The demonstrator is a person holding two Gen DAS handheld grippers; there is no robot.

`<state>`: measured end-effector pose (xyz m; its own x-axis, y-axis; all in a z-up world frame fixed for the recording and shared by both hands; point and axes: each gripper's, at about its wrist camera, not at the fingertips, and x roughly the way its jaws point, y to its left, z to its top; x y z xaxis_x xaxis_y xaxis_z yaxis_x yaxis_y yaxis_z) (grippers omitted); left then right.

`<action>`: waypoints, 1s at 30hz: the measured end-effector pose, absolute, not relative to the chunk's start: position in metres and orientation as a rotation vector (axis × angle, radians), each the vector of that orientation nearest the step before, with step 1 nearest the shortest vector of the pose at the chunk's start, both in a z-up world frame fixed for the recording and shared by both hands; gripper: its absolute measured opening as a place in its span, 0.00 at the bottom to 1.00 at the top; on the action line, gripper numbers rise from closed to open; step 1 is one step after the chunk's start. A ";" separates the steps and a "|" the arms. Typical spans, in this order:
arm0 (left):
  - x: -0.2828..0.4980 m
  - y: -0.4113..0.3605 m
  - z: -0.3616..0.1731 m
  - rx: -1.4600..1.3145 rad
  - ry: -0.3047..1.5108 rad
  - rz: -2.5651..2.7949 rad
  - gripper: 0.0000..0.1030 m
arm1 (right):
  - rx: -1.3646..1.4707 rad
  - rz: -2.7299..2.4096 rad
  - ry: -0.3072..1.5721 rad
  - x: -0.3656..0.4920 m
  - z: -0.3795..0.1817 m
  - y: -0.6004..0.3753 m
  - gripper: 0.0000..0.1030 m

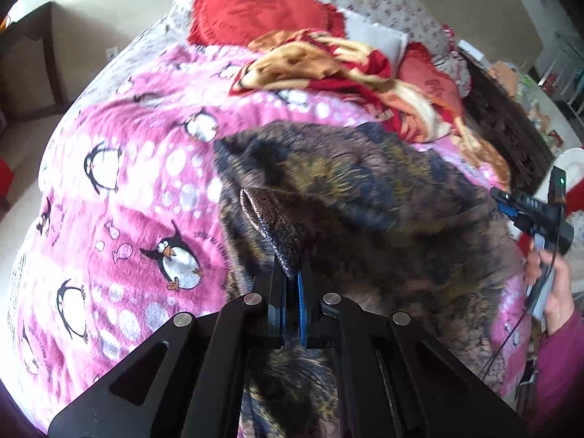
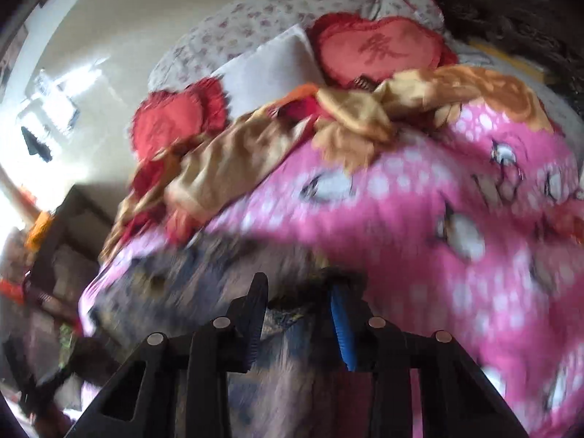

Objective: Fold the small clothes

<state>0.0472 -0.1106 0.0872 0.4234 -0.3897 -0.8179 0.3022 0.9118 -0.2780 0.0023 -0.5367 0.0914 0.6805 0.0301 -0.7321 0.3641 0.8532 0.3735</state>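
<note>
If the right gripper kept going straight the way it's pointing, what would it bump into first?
Probably the dark patterned garment lying right under and ahead of the right gripper, whose jaws stand apart. Beyond that is the pink penguin blanket, though blur makes depth uncertain.

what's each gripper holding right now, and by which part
Left gripper pinches the dark garment by a raised fold near its edge. Right gripper is open, holding nothing.

Spread on a penguin blanket, a patterned garment, right of the blanket's middle in the left wrist view. One fold of garment pinched up between the jaws of the left gripper, nearest the camera. Behind the garment, a crumpled flowered cloth; farther back, two heart cushions and a pillow between them. At the right edge, the right gripper, apart from the garment's far side.
</note>
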 end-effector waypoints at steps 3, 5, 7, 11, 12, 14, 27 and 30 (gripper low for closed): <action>0.055 -0.111 0.077 -0.106 1.070 -0.415 0.03 | 0.765 -0.195 0.852 0.023 0.061 -0.566 0.32; 0.057 -0.110 0.076 -0.109 1.070 -0.418 0.03 | 0.840 -0.160 0.803 0.009 0.066 -0.574 0.37; 0.056 -0.110 0.077 -0.104 1.065 -0.425 0.03 | 0.853 -0.115 0.750 -0.013 0.076 -0.574 0.57; 0.053 -0.114 0.077 -0.089 1.062 -0.434 0.03 | 0.778 -0.076 0.778 -0.064 0.082 -0.557 0.78; 0.052 -0.116 0.077 -0.087 1.062 -0.433 0.03 | 0.766 -0.031 0.817 -0.070 0.077 -0.548 0.78; 0.050 -0.119 0.077 -0.082 1.062 -0.423 0.03 | 0.716 0.018 0.890 -0.075 0.063 -0.531 0.77; 0.044 -0.131 0.059 -0.009 1.106 -0.411 0.07 | 0.582 -0.208 0.944 -0.107 0.053 -0.548 0.09; 0.033 -0.122 0.077 0.029 1.020 -0.370 0.21 | 0.526 -0.136 0.827 -0.111 0.090 -0.536 0.09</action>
